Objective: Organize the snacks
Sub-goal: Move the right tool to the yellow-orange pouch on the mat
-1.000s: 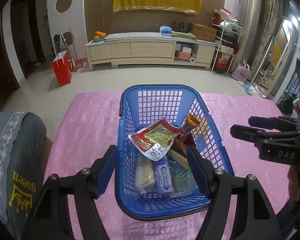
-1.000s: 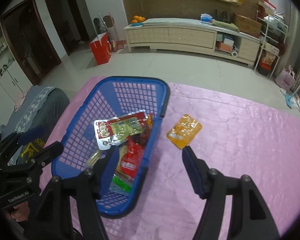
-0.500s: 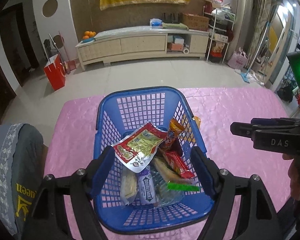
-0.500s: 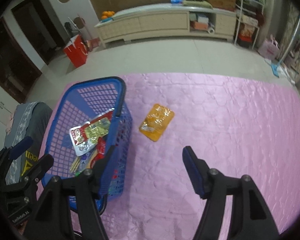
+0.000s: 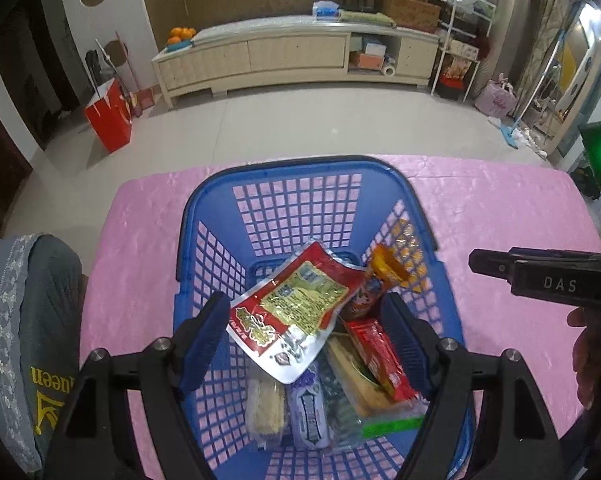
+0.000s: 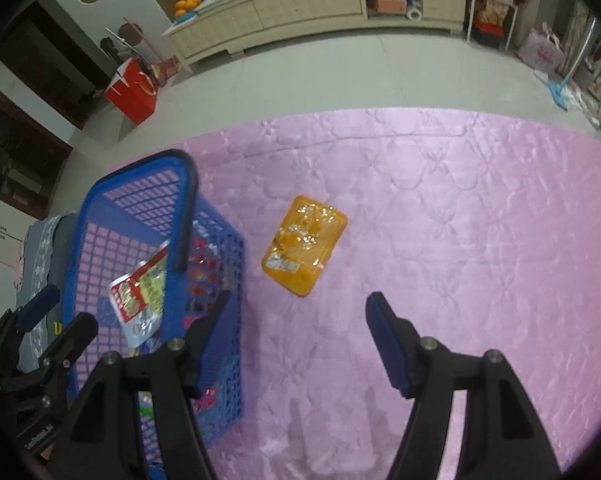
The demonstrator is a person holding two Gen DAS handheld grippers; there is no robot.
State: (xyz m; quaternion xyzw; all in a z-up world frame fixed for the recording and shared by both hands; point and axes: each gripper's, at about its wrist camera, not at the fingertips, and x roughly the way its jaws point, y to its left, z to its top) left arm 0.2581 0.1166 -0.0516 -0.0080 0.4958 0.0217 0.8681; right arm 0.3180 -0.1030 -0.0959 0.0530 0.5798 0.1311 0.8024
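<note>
Snacks fill the blue basket (image 5: pixel 420 216) on your pink tablecloth (image 6: pixel 460 200); a red-and-silver pouch (image 5: pixel 288 316) lies on top of the pile. Your left gripper (image 5: pixel 304 332) hangs over that pouch with its jaws wide, pressing on nothing. Your right gripper (image 6: pixel 296 332) is also spread wide and empty (its left finger is in front of the basket wall). 1 orange packet (image 6: pixel 304 244) lies flat on the cloth just beside the basket, ahead of your right gripper's open jaws.

Basket (image 5: pixel 300 184): lower packets partly buried under red packet (image 5: pixel 292 312); print unreadable. Near rim, six o'clock, cut by frame edge. Cushion (image 5: pixel 24 340), nine o'clock: lettering cut off.
</note>
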